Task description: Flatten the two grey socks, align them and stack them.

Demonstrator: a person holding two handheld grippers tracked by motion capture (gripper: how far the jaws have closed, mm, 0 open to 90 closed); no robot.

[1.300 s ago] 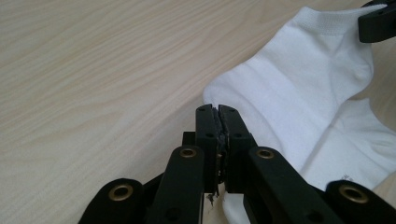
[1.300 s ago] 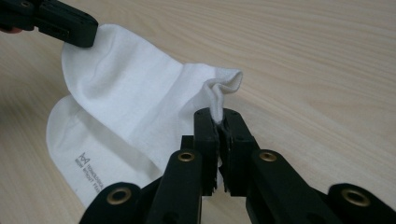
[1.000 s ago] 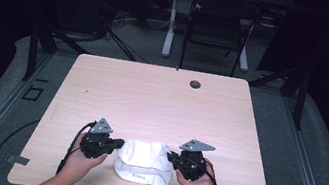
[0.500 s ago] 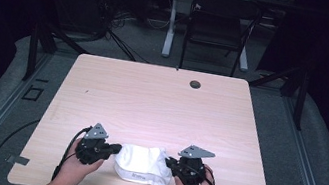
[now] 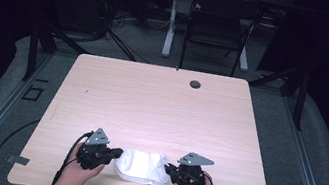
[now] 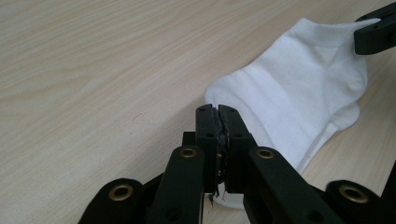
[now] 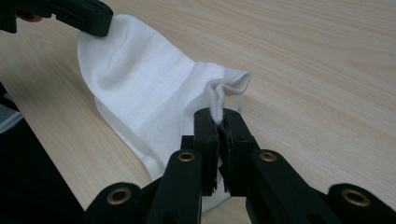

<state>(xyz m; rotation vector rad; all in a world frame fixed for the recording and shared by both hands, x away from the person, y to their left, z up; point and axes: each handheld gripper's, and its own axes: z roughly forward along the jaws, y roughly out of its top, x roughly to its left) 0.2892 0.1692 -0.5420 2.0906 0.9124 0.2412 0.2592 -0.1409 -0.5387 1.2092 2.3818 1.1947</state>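
A white ankle sock [image 5: 142,167] lies flat near the front edge of the pale wooden table [image 5: 160,107], stretched between my two grippers. My left gripper [image 5: 117,153] is at the sock's left end. In the left gripper view its jaws [image 6: 218,109] are pressed together with the sock [image 6: 299,88] edge running under them. My right gripper [image 5: 168,168] is shut on a raised fold of the sock [image 7: 144,79], which is pinched at the jaw tips [image 7: 217,114]. Each gripper view shows the other gripper at the sock's far end [image 6: 376,30] [image 7: 93,21].
A small round grommet hole [image 5: 195,84] sits near the table's far edge. A dark chair [image 5: 219,25] and a desk leg [image 5: 171,22] stand on the floor behind the table. Cables [image 5: 112,28] lie at the back left.
Both hands and the sock have slid a little toward the table's front edge. The grippers keep their hold at either end.
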